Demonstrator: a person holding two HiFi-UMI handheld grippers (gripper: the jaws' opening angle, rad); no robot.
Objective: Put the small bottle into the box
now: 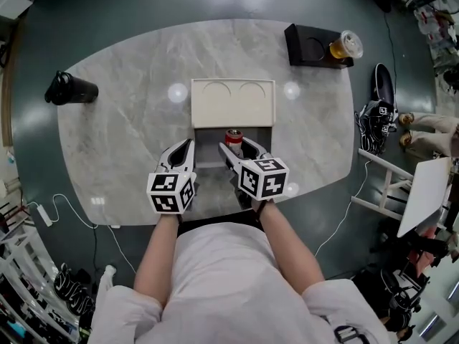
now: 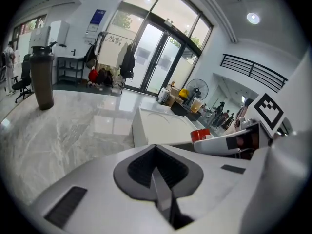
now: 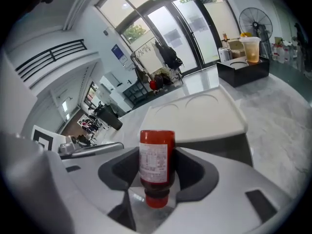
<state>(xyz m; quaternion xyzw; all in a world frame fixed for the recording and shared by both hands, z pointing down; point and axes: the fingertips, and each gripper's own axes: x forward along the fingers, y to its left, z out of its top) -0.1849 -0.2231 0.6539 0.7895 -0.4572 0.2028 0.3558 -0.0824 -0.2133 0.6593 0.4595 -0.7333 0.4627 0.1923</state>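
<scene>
Grippers sit side by side over the near edge of the marble table [image 1: 115, 142], each held in one of the person's hands. The right gripper [image 1: 235, 146] has its jaws part-open and closed against the small bottle [image 1: 234, 135], with one dark pad pressing on each side of the labelled body. The small bottle is red, and in the right gripper view its narrow cap end points toward the lower edge. It is at the near edge of the white box [image 1: 233, 102], in front of the darker recess under the box's pale top panel. Whether it is already inside that recess cannot be told. The top panel carries two arc-shaped marks. The left gripper [image 1: 183, 153] is just beside the right one, to the left of the recess. Its jaws are pressed fully together and nothing is between them. A dark shaker bottle [image 1: 70, 88] stands well apart at the table's far left. A black tray [image 1: 315, 49] at the far right corner carries a cup [image 1: 347, 45] of amber drink.
</scene>
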